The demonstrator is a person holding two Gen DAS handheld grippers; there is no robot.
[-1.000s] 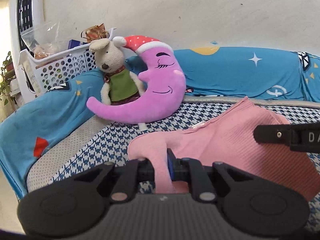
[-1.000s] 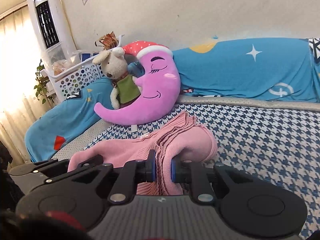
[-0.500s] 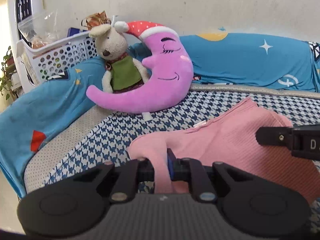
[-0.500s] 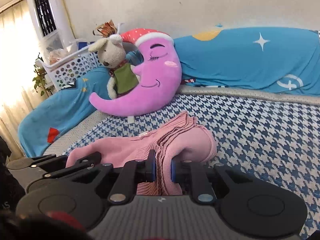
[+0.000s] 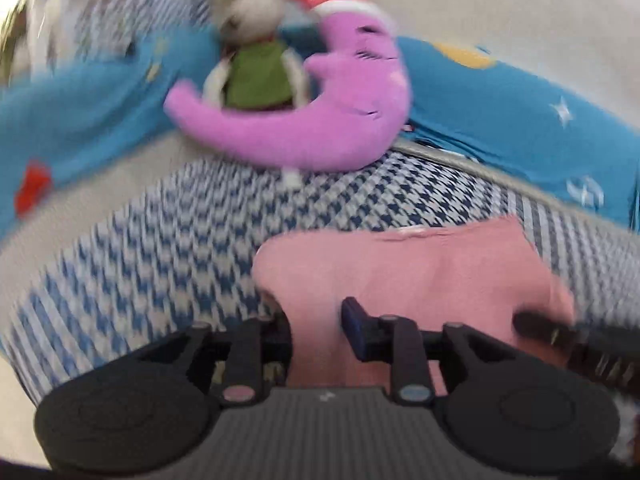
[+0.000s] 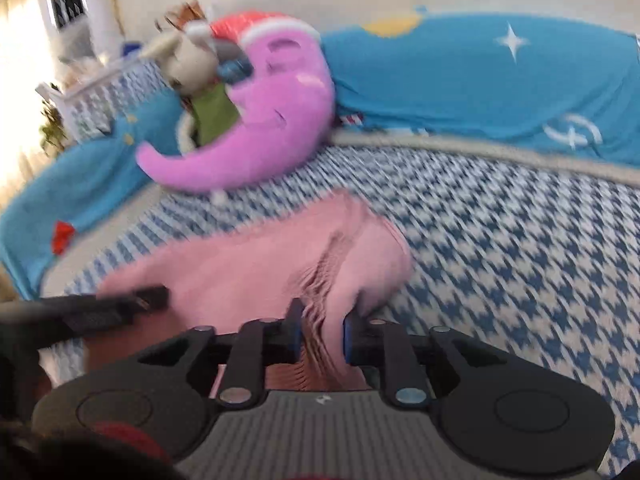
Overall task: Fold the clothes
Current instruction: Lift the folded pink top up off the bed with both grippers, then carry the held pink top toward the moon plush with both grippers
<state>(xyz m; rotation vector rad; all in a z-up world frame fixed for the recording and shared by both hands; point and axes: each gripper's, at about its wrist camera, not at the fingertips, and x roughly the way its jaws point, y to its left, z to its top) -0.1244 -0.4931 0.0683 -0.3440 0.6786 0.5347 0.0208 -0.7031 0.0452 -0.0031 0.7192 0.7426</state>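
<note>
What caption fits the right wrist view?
Right claw open around bunched pink garment on the houndstooth cover; image motion-blurred.

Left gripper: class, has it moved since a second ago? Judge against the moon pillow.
Yes. The left gripper has tipped downward: the moon pillow sits higher in its view, and its jaws have opened.

No legible text on anything; blurred
</note>
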